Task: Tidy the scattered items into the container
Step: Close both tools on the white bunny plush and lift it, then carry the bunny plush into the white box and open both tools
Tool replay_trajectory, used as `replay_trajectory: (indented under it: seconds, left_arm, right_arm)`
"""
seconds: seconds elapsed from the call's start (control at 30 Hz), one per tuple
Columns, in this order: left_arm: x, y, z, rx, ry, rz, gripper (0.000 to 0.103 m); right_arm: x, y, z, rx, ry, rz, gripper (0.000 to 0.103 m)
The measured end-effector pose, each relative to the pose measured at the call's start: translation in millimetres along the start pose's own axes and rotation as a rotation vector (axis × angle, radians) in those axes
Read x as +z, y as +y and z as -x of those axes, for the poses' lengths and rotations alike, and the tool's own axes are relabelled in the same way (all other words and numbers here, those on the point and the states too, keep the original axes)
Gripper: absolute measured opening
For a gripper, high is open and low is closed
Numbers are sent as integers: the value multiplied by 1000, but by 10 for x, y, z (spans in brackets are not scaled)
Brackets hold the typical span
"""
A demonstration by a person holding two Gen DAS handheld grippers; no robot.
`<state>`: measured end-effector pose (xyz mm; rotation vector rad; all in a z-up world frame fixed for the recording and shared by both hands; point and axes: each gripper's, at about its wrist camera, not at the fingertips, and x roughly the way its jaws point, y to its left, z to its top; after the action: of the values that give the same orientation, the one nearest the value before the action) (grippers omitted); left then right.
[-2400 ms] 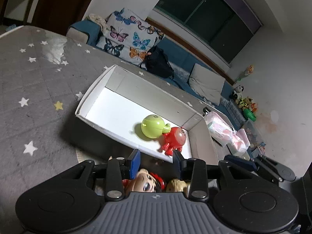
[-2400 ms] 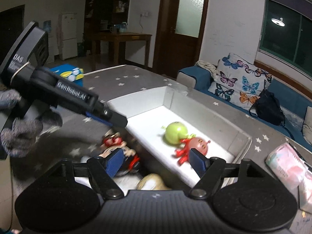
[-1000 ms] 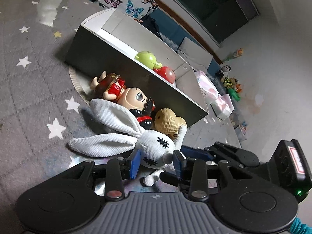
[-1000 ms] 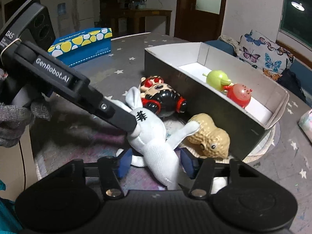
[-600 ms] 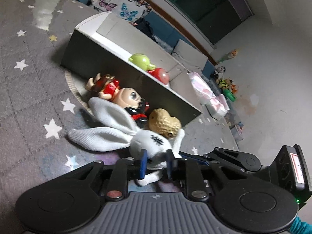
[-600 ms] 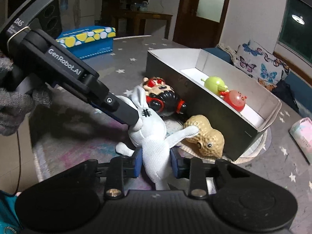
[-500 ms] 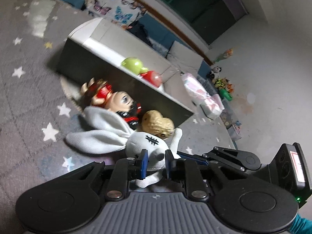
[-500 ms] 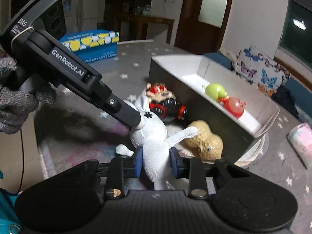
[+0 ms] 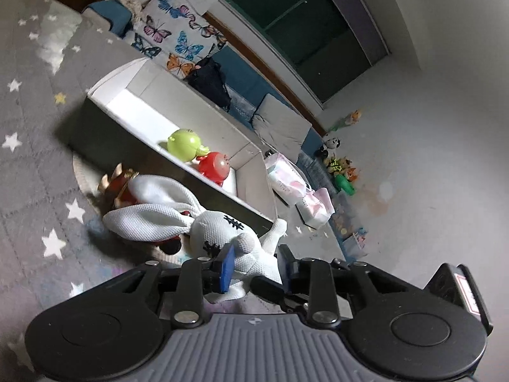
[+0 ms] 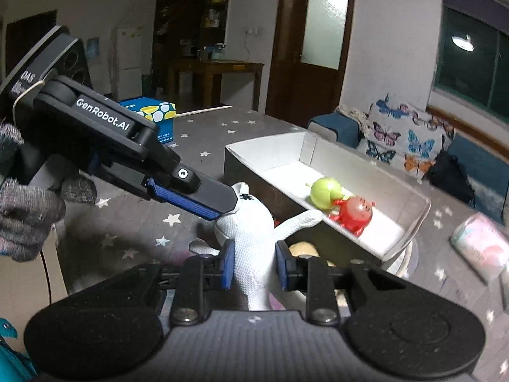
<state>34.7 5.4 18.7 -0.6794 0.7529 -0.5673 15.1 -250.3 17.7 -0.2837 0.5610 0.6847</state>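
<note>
- Two toys, a green one (image 10: 324,191) and a red one (image 10: 354,213), are already seen inside the white box (image 10: 286,152)
- The white rabbit (image 10: 251,238) is clamped at the body by the right gripper (image 10: 253,264) and at the head by the left gripper (image 9: 254,267), beside the box
- A crowned doll (image 9: 122,184) and a tan toy (image 10: 302,250) are left outside on the mat

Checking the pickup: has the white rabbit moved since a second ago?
Yes. The white rabbit, clamped in the right claw, has risen against the box, its arm now over the rim.
</note>
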Motion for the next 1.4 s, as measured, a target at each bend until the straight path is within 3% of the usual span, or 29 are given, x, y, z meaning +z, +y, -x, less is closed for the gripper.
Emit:
replay_trajectory:
  seconds: [0.3, 0.5, 0.7, 0.83, 1.17, 1.4]
  left_arm:
    - [-240, 204, -100, 138, 84, 44, 34]
    - [-256, 403, -79, 123, 56, 173, 35]
    - [-244, 575, -90, 101, -3, 308, 36]
    - [-276, 686, -138, 97, -5, 376, 38]
    - [-222, 623, -174, 69, -3, 310, 36]
    - [-62, 313, 80, 12, -77, 226, 34]
  right_arm:
    - [-333, -43, -177, 85, 132, -69, 26]
    - [-343, -37, -200, 94, 141, -96, 34]
    - [-385, -123, -296, 106, 131, -188, 33]
    - [-411, -54, -326, 111, 137, -166, 33]
    - [-395, 66, -280, 95, 121, -111, 28]
    - [-142, 128, 39, 84, 31, -43, 28]
